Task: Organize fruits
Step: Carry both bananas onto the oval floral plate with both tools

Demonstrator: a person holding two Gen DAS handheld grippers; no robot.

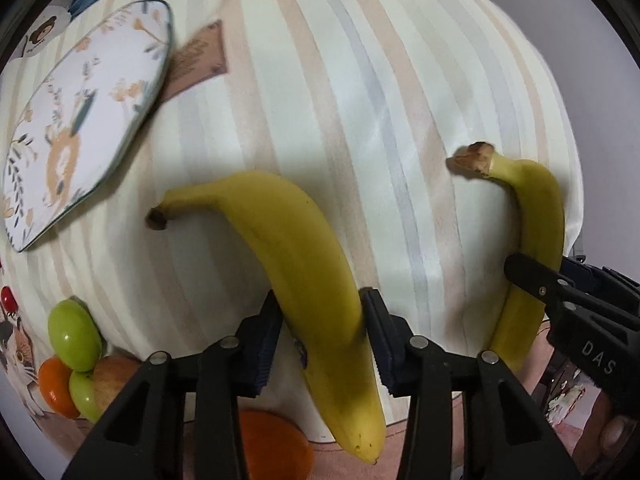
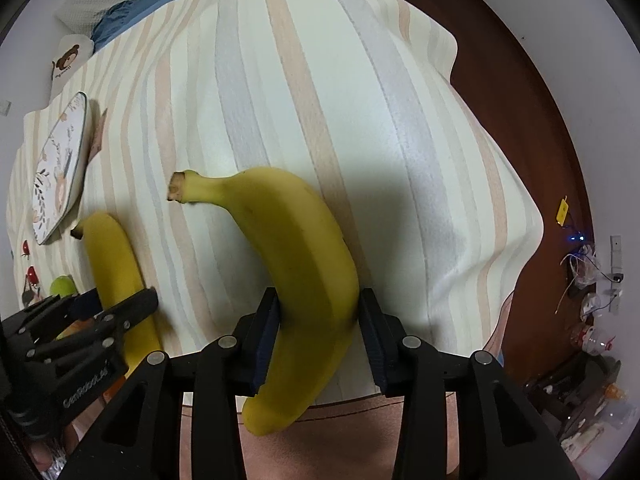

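**Yellow bananas, one in each gripper, plate not yet reached**

Yellow and unbruised, two bananas hang above the striped bed cover, each pinched by its own gripper. The left gripper clamps the left banana between its blue pads, about two thirds of the way down from the stem. The right gripper pinches the right banana at a similar spot. Both stems point forward and left, toward the floral plate, which lies bare on the bed at the far left.

Other fruit sits low on the left, near the bed's edge: a green apple, an orange and a paler fruit touching them. A second orange shows under the left gripper.

My reading is that the bananas are bound for the plate. To do it well, keep the squeeze light: ripe skin marks easily. Carry the left banana first, since it is nearer the plate, and hold the right one well apart so the grippers do not collide. Lower each until its curve rests on the plate before letting go, or it may roll. Lay them side by side, curves matching.
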